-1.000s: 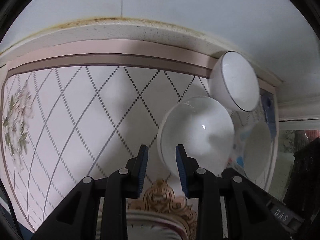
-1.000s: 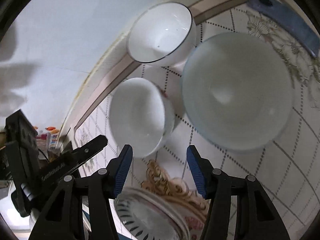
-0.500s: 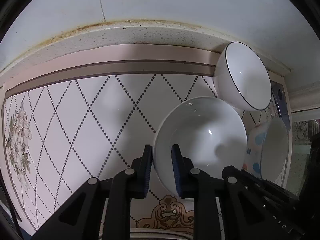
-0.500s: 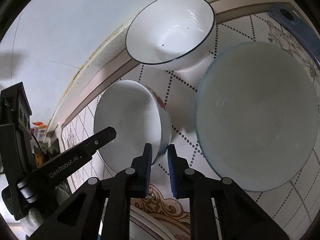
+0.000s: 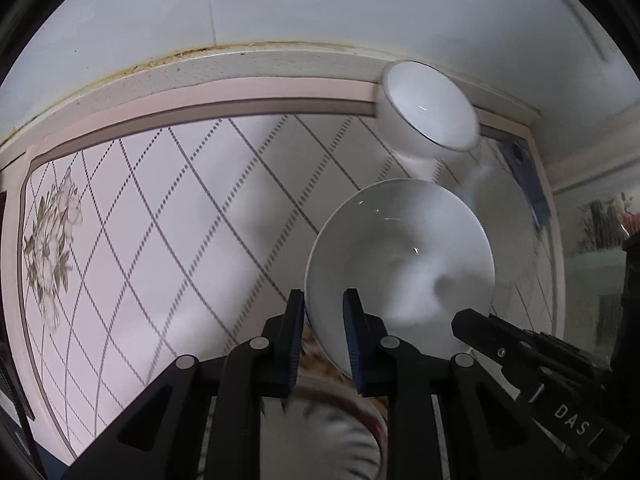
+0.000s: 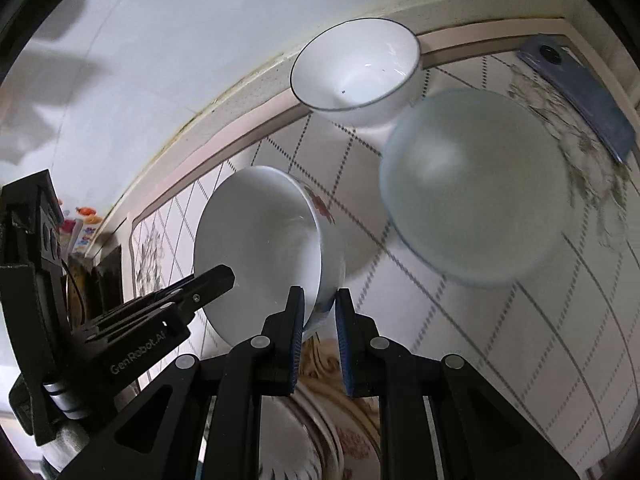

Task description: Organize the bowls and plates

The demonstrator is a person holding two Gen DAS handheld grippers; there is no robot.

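On our left, the left tool (image 5: 323, 330) clamps the near rim of the white porcelain bowl with red flower print (image 5: 400, 264), tilted above the diamond-patterned surface (image 5: 160, 220). The right tool (image 6: 319, 334) pinches the same bowl's opposite rim. Behind stands a dark-rimmed white bowl (image 6: 356, 70); right of it a pale blue glass bowl (image 6: 476, 184), then a dark blue flat object (image 6: 580, 96)

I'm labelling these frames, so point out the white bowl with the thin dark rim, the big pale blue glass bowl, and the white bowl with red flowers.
White bowl with thin dark rim (image 6: 356, 76), right wrist view, inner wall.
Pale blue glass bowl (image 6: 476, 184), right wrist view, inside.
White bowl with red flowers (image 6: 260, 252), right wrist view, inside.
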